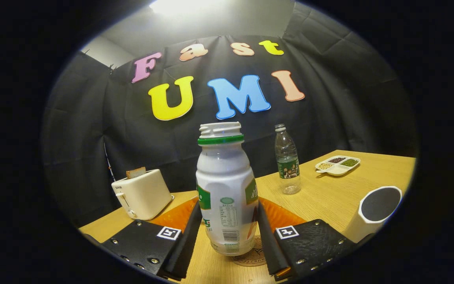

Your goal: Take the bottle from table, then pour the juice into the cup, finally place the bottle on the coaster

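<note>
Jaws (227, 236) level, clamped on upright uncapped bottle (227, 193), its base just over coaster (255, 257), cup (374, 213) alongside

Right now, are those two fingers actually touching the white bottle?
Touching. The gripper view shows both fingers pressed flat against the sides of the bottle, one on each side, no gap visible. The bottle stands upright over the coaster.

Tool-mounted cam, low, facing fwd, close on bottle (227, 193).
</note>
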`<state>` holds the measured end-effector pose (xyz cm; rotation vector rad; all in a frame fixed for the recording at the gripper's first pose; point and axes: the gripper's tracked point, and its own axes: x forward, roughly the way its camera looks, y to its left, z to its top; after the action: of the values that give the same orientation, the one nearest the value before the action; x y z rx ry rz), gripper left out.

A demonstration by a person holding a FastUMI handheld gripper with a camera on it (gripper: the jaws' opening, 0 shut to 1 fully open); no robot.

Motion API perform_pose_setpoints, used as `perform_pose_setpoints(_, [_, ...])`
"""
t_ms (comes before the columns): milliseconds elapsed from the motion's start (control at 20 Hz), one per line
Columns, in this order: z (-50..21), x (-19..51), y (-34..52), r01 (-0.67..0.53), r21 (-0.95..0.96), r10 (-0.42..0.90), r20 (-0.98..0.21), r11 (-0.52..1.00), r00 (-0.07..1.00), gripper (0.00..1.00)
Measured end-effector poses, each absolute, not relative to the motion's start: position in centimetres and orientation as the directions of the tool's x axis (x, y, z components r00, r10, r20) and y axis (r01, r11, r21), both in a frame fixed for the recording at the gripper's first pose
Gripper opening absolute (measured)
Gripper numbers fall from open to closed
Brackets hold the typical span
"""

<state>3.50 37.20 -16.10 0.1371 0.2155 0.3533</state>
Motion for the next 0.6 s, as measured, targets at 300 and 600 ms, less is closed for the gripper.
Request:
perform_pose_setpoints(300, [-18.2,4.7,37.0,-0.302,0.136,0.326,-0.219,0.944,0.920,0.73])
perform_pose_setpoints(600, [-18.7,4.6,36.9,-0.305,0.070,0.313,-0.221,0.950,0.924,0.75])
